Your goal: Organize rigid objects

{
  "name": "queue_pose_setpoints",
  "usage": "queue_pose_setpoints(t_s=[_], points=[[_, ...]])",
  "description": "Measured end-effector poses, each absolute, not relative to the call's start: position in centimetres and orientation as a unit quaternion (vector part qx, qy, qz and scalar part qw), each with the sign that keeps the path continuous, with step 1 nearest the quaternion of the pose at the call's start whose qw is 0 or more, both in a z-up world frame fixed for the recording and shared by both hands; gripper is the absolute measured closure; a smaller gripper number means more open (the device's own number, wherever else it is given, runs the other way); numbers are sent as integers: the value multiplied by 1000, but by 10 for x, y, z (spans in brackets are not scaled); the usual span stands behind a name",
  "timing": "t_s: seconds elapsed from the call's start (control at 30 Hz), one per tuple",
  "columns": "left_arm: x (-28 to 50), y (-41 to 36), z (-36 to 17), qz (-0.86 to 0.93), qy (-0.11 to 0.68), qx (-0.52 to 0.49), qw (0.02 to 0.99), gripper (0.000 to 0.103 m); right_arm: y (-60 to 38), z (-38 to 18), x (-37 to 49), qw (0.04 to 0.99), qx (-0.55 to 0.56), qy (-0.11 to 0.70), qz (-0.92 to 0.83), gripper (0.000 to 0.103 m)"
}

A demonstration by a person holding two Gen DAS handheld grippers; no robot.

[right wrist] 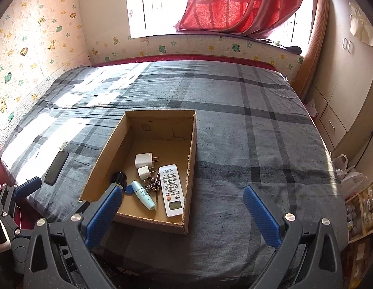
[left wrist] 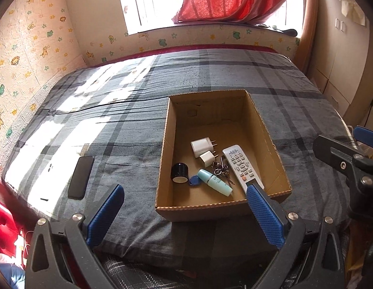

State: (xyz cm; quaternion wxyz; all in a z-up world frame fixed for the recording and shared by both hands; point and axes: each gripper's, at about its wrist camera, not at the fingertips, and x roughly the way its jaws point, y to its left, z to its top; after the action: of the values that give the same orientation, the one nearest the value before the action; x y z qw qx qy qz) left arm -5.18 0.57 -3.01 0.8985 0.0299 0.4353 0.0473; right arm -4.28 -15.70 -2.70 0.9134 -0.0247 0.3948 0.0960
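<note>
An open cardboard box (left wrist: 166,144) (right wrist: 191,144) lies on the bed. Inside it are a white remote (left wrist: 239,163) (right wrist: 171,187), two white chargers (left wrist: 203,147) (right wrist: 144,160), a black jar (left wrist: 179,172) (right wrist: 119,177), a teal tube (left wrist: 214,181) (right wrist: 143,193), a blue tag (left wrist: 192,181) and a bunch of keys (left wrist: 220,169) (right wrist: 154,185). A black phone (left wrist: 81,177) (right wrist: 57,167) lies on the bedspread left of the box. My left gripper (left wrist: 184,190) is open, near the box's front edge. My right gripper (right wrist: 183,191) is open too, over the box's near right corner. Both hold nothing.
A grey plaid bedspread (right wrist: 246,144) covers the bed. A patterned wall (left wrist: 25,55) runs along the left, a window with a red curtain (right wrist: 234,4) at the back, and cupboards (right wrist: 343,84) stand to the right. Bags and shelves (right wrist: 355,192) crowd the right of the bed.
</note>
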Motion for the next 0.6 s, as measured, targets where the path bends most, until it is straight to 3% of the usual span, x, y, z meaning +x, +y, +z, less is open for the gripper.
queue_pose_setpoints(t_s=[0.6], points=[[-65, -9, -40, 30, 448, 43, 893, 0, -156, -43, -58, 906, -39, 411, 88, 0]])
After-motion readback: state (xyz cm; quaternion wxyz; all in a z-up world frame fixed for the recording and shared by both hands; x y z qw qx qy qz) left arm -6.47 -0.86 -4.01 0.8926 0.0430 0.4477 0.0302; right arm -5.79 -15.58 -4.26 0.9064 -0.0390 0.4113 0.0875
